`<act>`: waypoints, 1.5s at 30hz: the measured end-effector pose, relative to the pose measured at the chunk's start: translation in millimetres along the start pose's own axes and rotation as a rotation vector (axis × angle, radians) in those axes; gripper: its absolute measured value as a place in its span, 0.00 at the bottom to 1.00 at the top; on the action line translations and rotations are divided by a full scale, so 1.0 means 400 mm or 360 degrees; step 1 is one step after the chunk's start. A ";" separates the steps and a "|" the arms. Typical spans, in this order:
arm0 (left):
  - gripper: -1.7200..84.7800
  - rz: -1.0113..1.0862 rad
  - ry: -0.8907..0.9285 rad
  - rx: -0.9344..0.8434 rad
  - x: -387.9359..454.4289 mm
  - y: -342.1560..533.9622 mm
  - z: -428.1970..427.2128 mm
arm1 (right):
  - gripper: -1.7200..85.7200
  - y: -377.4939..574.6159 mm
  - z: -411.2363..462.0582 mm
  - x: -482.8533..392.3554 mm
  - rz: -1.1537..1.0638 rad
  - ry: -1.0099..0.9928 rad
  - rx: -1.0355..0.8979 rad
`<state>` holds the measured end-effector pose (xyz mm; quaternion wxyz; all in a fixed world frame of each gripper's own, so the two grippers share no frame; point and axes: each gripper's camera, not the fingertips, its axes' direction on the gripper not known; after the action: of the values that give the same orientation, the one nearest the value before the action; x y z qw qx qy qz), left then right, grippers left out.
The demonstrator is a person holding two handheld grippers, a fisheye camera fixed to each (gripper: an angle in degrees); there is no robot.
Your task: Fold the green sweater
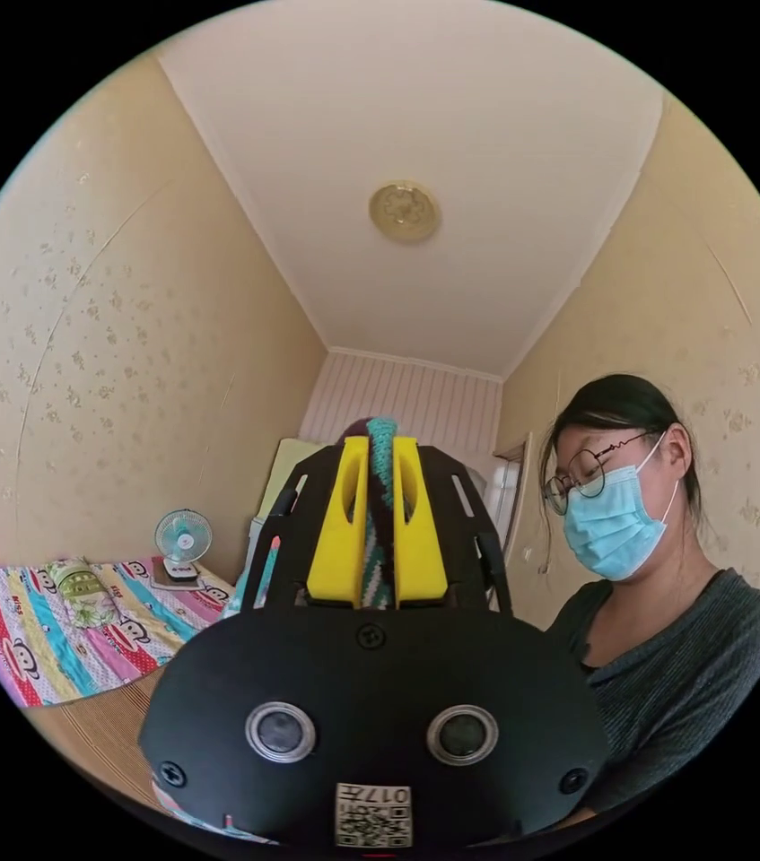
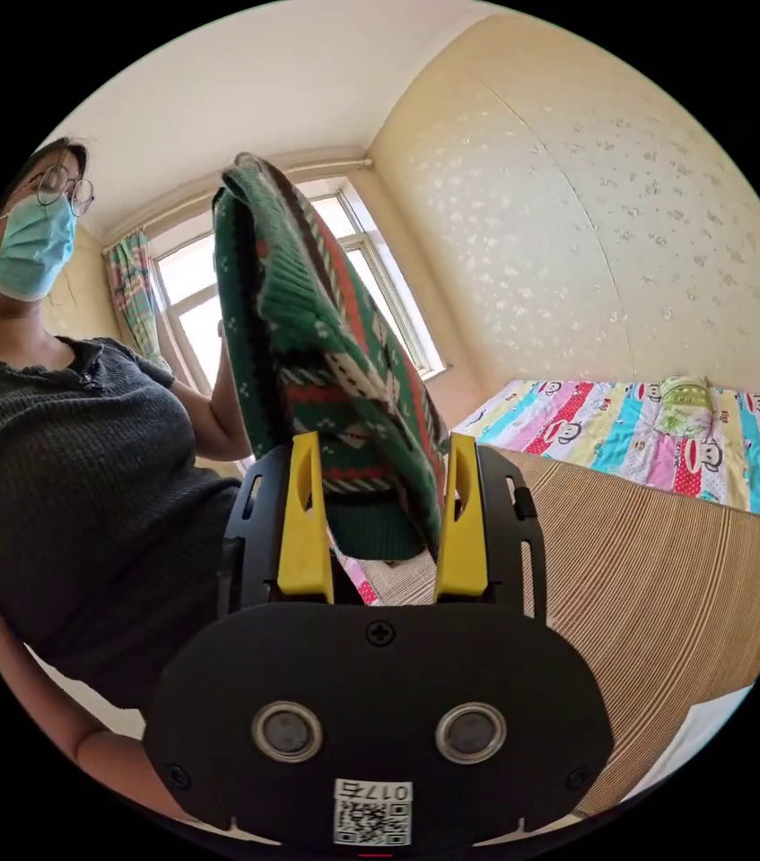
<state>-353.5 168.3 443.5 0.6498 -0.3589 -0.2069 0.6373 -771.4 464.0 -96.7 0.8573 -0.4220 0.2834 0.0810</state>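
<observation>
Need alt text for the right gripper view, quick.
The right tongs stand open below a green sweater hanging lifted in front of them. A person stands beside it, and a striped mat lies beyond.

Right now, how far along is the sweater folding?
Early. Done: the left tongs have pinched the green sweater and lifted it. In hand: it hangs above the striped mat; the right tongs stand open at its hem. Left: no neat fold visible yet.

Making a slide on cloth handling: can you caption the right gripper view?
Open right tongs beneath the hanging green sweater, above a striped mat.
</observation>
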 end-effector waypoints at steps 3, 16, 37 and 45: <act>0.08 -0.0025 -0.0067 0.0049 0.000 -0.051 -0.067 | 0.12 -0.103 0.087 0.018 -0.0095 -0.0201 -0.0220; 0.07 -0.0220 -0.0422 -0.0363 -0.179 -0.094 -0.567 | 0.05 -0.541 -0.418 -0.053 -0.0217 0.0394 0.0318; 0.11 -0.1684 -0.1632 -0.0783 -1.495 0.178 -0.582 | 0.07 -1.097 -0.051 0.957 0.0905 0.0797 -0.0867; 0.09 -0.1941 -0.1732 -0.1252 -1.331 0.748 -0.417 | 0.15 -0.606 0.054 1.040 0.1341 0.0621 -0.1168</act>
<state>-490.1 -406.7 215.7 0.5174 -0.0324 -0.8423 0.1474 -326.9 286.0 -152.5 0.4813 -0.5493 0.5324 0.4281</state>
